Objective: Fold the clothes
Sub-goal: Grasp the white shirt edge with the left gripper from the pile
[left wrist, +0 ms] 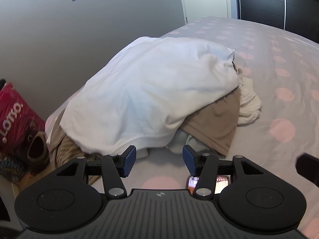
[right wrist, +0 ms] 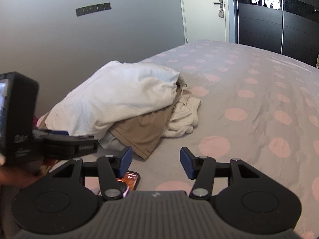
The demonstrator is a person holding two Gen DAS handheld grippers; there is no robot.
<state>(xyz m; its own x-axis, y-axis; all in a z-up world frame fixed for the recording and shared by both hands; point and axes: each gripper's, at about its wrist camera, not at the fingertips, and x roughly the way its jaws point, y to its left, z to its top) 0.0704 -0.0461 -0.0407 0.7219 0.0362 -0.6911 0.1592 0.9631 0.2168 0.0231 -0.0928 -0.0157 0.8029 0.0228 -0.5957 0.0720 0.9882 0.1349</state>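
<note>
Grey pink-dotted bed (right wrist: 249,91); clothes heap (left wrist: 151,95) and lit phone (right wrist: 130,181) on it.

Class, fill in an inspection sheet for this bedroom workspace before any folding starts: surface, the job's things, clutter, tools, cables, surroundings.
Surface: grey bedsheet with pink dots, mostly bare to the right of the pile.
Job's things: unfolded heap; large white cloth on top, tan garment under it, cream knitted piece at its right side.
Clutter: lit smartphone on the sheet by the tools; red Lotso bag beside the bed.
Tools: left tool open, holding nothing, short of the pile; right tool open, holding nothing.
Cables: nothing seen.
Surroundings: grey wall with a switch strip, white door, dark wardrobe.
</note>
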